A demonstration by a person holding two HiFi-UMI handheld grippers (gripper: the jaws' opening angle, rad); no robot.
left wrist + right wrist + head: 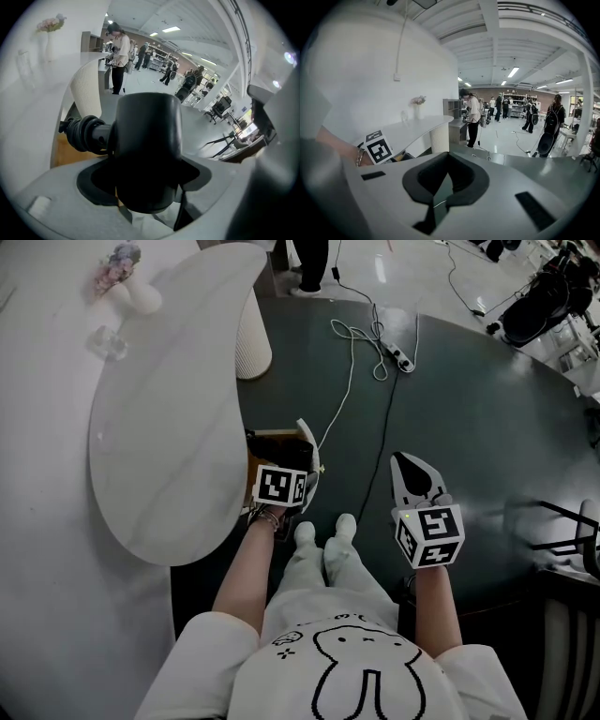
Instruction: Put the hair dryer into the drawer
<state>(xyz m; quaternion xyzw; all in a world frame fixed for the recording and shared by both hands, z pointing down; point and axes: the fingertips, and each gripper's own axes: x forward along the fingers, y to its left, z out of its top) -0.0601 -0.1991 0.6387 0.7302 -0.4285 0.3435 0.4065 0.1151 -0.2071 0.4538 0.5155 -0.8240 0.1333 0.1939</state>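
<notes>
Even, cool indoor light fills all three views. It comes from ceiling strip lights (513, 71) far beyond the white counter (159, 427). The counter top is bright, close to washed out, and a soft shadow lies under its near edge on the dark floor (469, 409). Past the counter's far end the pale floor (380, 268) shows glare. Both gripper views are round fisheye pictures with black corners and lines that bow towards the rim. In the left gripper view the hair dryer (147, 150), right of the counter, sits close to the lens, almost black, soft and without detail.
</notes>
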